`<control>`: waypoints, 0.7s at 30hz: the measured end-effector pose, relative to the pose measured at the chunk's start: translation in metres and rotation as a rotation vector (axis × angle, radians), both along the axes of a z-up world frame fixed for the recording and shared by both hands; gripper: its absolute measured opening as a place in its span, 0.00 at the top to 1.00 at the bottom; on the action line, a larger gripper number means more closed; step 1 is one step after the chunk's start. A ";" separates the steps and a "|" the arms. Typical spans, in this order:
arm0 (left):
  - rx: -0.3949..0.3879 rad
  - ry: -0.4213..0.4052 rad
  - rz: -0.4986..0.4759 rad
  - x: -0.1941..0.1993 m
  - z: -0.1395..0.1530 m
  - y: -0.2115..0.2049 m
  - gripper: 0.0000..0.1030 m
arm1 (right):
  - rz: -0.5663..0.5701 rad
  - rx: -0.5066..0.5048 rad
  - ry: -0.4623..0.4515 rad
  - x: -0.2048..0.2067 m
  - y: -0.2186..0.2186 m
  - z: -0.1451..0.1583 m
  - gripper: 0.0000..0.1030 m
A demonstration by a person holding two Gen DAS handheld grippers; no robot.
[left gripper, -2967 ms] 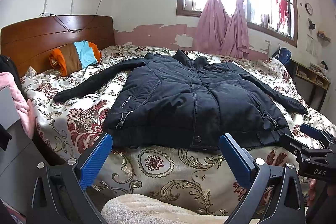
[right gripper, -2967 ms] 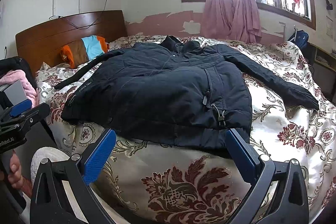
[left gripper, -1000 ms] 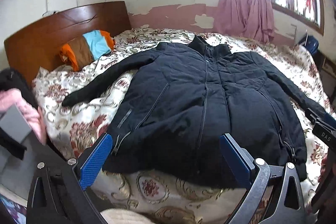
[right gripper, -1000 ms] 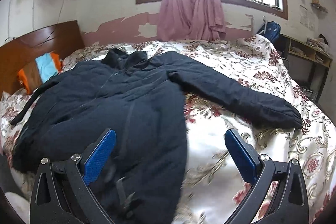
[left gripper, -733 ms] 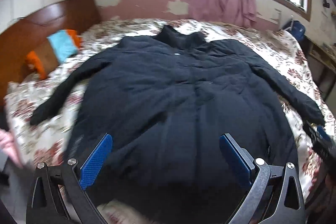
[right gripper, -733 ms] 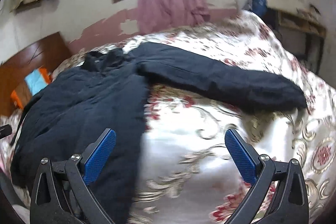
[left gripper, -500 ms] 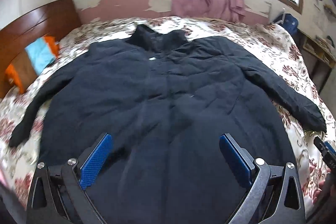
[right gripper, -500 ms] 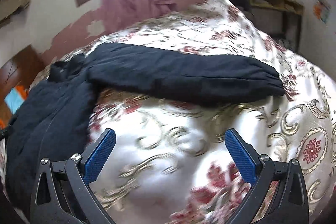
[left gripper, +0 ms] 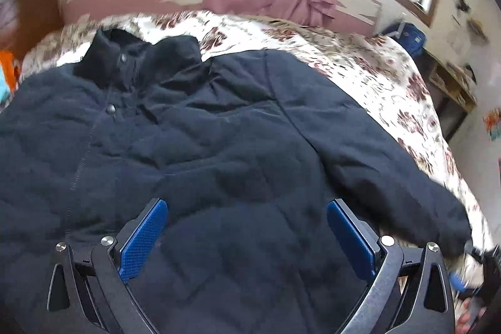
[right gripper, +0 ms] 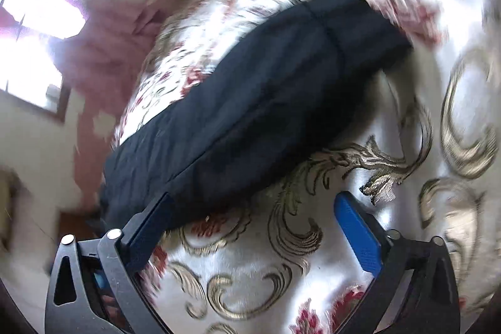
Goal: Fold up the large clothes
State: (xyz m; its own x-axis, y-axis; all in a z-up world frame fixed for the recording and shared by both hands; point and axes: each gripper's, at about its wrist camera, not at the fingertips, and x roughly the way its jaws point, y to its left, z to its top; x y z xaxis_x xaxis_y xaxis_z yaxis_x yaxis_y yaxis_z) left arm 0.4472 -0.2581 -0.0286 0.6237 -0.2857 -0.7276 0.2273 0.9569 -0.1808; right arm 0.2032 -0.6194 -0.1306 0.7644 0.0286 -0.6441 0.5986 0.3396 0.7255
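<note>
Our left fingers [left gripper: 142,238] stand wide apart over the jacket [left gripper: 194,146], which fills the lower left and middle of that view, spread flat on the bed [left gripper: 360,64]. Our right gripper [right gripper: 250,227] has just been narrowing but stays open, nothing pinched; the sleeve [right gripper: 256,89] runs diagonally above it, passing behind the left finger.

left gripper [left gripper: 247,235] agape, right gripper [right gripper: 253,227] narrowing, rolled
</note>
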 end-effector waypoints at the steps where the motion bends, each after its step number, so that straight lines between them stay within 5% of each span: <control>1: -0.040 0.027 0.007 0.007 -0.006 0.002 0.01 | -0.025 0.044 -0.007 -0.002 -0.003 -0.008 0.27; 5: -0.072 0.104 0.006 0.015 -0.045 -0.001 0.00 | -0.128 0.135 -0.052 -0.012 -0.008 -0.036 0.54; 11: -0.139 0.098 0.003 0.013 -0.060 0.005 0.00 | -0.120 0.052 -0.083 0.006 0.008 -0.034 0.94; 17: -0.200 0.095 0.002 0.012 -0.059 0.015 0.00 | -0.053 -0.252 -0.152 0.036 0.020 0.055 0.97; 21: -0.373 0.084 0.025 0.006 -0.053 0.047 0.00 | 0.049 -0.433 -0.204 0.063 0.027 0.127 0.97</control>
State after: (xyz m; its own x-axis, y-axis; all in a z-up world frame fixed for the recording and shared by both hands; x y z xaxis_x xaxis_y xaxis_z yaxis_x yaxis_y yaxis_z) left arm 0.4528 -0.2110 -0.0812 0.5766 -0.5256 -0.6255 0.1739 0.8270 -0.5346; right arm 0.2663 -0.5923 -0.0036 0.8808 -0.1705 -0.4418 0.4348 0.6607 0.6119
